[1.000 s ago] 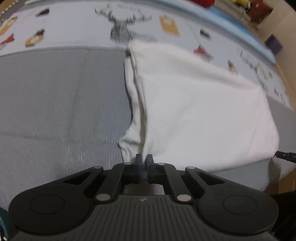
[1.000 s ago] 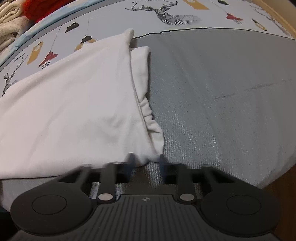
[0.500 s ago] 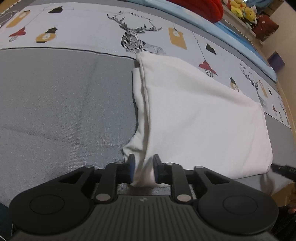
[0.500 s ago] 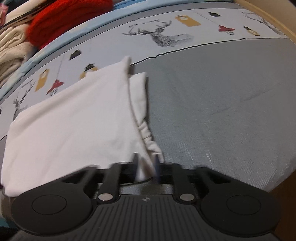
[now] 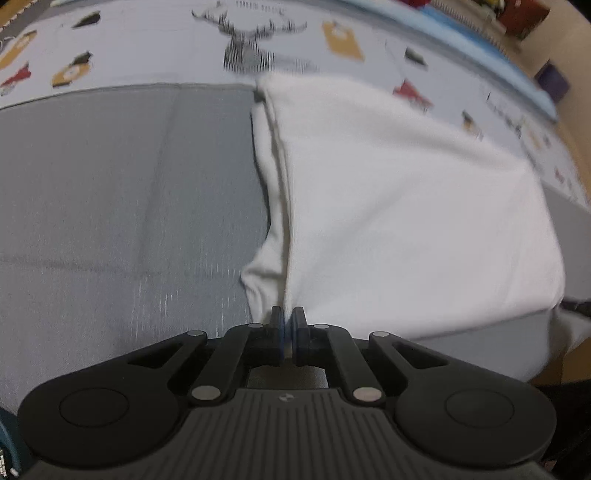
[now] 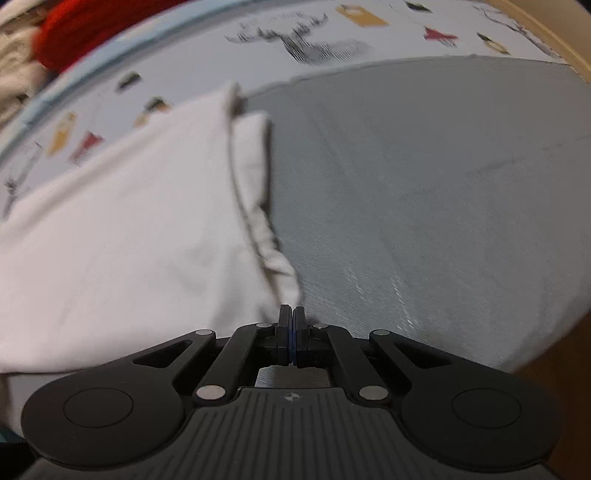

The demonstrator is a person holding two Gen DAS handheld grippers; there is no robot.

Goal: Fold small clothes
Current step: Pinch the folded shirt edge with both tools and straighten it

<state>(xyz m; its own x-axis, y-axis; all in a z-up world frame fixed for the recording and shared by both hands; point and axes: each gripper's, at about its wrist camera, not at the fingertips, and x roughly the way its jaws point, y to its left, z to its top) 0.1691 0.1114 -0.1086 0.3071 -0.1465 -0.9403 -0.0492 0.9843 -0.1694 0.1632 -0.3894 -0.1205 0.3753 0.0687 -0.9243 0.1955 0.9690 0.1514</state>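
both grippers re-gripped in the last second: jaws were together, spread over the near corners half a second back, now pinched down again. left gripper (image 5: 287,318) is clamped on the near-left corner of the white garment (image 5: 406,206), a sliver of cloth showing between the pads. right gripper (image 6: 291,316) has its jaws pressed together at the near-right corner of the same garment (image 6: 122,229); the cloth edge runs down to the tips but i can't confirm it's actually caught.

garment lies flat, already folded once, on the grey bedspread (image 5: 122,206), far edge reaching the printed strip with the deer (image 5: 251,48) at top centre. reads as both near corners taken, so next fold (near edge to far edge) looks set up.

hard to see: both frames motion-blurred. the garment's right end runs to a dark object at the left view's right edge, not identifiable. red fabric (image 6: 96,22) and pale cloth upper left of the right view are cropped.
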